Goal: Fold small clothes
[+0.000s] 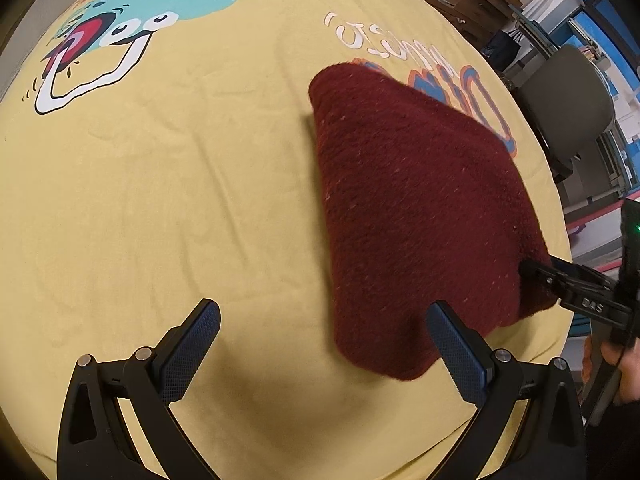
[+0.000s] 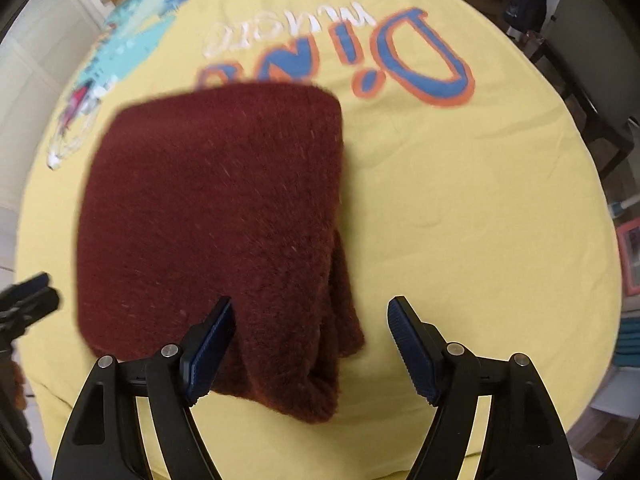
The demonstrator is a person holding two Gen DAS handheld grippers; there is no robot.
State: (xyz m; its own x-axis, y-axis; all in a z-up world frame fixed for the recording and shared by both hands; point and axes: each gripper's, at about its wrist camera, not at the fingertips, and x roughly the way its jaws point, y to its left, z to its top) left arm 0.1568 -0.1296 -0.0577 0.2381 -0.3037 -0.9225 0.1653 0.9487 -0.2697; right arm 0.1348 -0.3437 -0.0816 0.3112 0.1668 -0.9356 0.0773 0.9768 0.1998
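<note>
One folded maroon garment [image 2: 212, 216] lengthwise toward the print, both jaws open.

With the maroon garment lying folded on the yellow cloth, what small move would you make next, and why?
Probably lift both grippers away. The maroon knitted garment already lies folded on the yellow dinosaur-print cloth, and the right gripper and left gripper both stand open, gripping nothing.

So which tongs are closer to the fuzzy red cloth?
Right. The right tongs stand open right over the near edge of the folded red cloth, one finger in front of it. The left tongs hang open mostly over bare yellow sheet beside it.
</note>
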